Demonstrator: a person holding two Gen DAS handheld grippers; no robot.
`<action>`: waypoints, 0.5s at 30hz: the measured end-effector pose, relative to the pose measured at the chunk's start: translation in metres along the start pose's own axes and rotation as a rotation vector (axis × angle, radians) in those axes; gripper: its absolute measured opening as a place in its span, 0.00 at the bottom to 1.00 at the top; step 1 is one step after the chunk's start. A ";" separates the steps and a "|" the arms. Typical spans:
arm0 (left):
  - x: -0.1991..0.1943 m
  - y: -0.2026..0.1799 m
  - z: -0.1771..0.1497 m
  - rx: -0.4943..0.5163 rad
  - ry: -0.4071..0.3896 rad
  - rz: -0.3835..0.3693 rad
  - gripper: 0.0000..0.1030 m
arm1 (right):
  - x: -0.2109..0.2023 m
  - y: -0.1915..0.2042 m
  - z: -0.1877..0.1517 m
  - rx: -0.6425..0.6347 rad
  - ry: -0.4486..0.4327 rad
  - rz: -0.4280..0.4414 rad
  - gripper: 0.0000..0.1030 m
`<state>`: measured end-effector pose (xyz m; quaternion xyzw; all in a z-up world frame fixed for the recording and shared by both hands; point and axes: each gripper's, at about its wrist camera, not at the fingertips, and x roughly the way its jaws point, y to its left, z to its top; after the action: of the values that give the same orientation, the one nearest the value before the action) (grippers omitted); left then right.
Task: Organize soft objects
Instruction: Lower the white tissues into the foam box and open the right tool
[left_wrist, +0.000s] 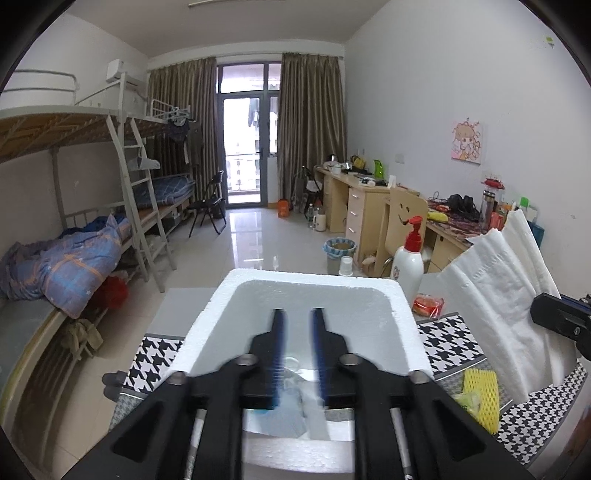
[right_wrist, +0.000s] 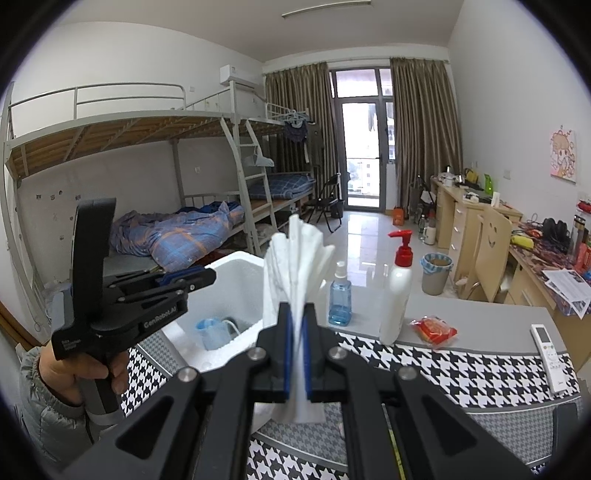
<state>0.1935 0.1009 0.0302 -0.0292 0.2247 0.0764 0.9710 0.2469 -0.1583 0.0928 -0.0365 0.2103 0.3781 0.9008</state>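
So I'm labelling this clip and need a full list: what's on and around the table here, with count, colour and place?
foam box: one, white, left on the table
blue item: one, inside the foam box, kind unclear
tissue sheets: a bunch, white, pinched in the right gripper
spray bottle: one, blue, right of the box
pump bottle: one, white with red pump, right of the spray bottle
snack packet: one, red, beside the pump bottle
remote: one, white, far right of the table
foam net sleeve: one, yellow, near table edge
houndstooth cloth: one, black-and-white, covering the table
left gripper: jaws apart, over the box
right gripper: shut on the sheets
hand: one, holding the left gripper's handle
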 end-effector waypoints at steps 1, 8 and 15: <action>-0.002 0.002 0.000 -0.006 -0.006 0.000 0.51 | 0.000 0.000 0.000 -0.001 0.000 0.000 0.07; -0.016 0.007 0.005 -0.025 -0.062 0.024 0.90 | 0.001 0.001 0.001 -0.007 -0.003 0.001 0.07; -0.027 0.015 0.006 -0.037 -0.087 0.057 0.99 | 0.004 0.007 0.007 -0.031 -0.008 0.011 0.07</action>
<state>0.1696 0.1127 0.0468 -0.0376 0.1817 0.1096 0.9765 0.2466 -0.1492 0.0984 -0.0478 0.2010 0.3863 0.8989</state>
